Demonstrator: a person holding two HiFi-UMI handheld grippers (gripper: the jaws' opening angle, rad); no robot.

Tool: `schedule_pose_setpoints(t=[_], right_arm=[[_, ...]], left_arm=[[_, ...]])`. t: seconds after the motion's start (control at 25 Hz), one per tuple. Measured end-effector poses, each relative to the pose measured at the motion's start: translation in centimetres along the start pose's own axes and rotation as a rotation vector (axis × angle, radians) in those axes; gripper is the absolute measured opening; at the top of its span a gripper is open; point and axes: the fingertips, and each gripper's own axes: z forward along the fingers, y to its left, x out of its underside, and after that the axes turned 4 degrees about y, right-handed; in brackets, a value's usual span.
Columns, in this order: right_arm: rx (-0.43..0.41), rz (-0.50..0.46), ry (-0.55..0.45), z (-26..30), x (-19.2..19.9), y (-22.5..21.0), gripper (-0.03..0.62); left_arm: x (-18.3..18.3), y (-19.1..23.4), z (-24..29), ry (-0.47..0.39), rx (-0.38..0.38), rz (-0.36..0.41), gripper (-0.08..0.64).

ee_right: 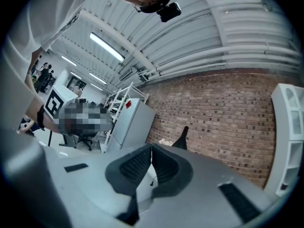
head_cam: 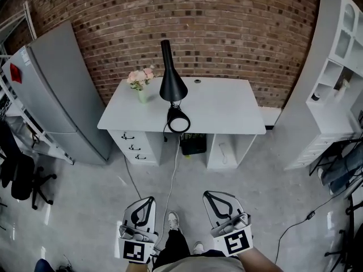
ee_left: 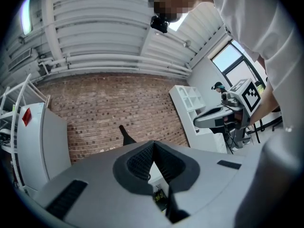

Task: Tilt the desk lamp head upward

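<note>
A black desk lamp stands on the white desk, near its front edge. Its cone-shaped head has the narrow end up and the wide mouth down. Just in front of the cone is a round black part with a white centre. Only the lamp's narrow tip shows over the gripper bodies in the gripper views. My left gripper and right gripper are low and well short of the desk. Both are shut on nothing.
A vase of pink flowers stands left of the lamp. A grey fridge is at the left and a white shelf unit at the right. A black box sits under the desk, and a cable trails across the floor.
</note>
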Motion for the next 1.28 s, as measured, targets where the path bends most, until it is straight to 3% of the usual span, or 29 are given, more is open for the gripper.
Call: schedule_pose_setpoints(t=[0.08,0.24,0.32,0.56,0.72,0.84,1.28], right_arm=[[0.015,0.002,0.006,1.5,0.4,-1.0,0.018],[0.04,-0.004,0.026,5.1,1.0,-3.1,0.018],[0.047,0.003,0.031,7.1,1.4,-4.0,0.018],[0.042,-0.011,0.063,13.5,2.0,-5.7,0.018],[0.065,-0.004,0.07,17.5,2.0,-6.9,0.018],[0.068,-0.023,0.091,20.4,2.3,-7.1,0.018],[0.113,-0.016,0.109,25.2,3.5,-12.1,0.018]], left_arm=[[0.4,0.9,1.8,-0.001,0.024,0.038,0.008],[0.9,3.7,5.8,-0.04,0.027,-0.037,0.008],[1.3,5.0,7.7,-0.04,0.041,-0.029,0.008],[3.6,9.9,12.2,-0.04,0.03,-0.138,0.008],[4.5,13.1,15.0,-0.051,0.047,-0.12,0.008],[5.5,15.3,16.9,-0.076,0.05,-0.157,0.008],[5.6,16.9,24.1,-0.084,0.111,-0.16,0.008]])
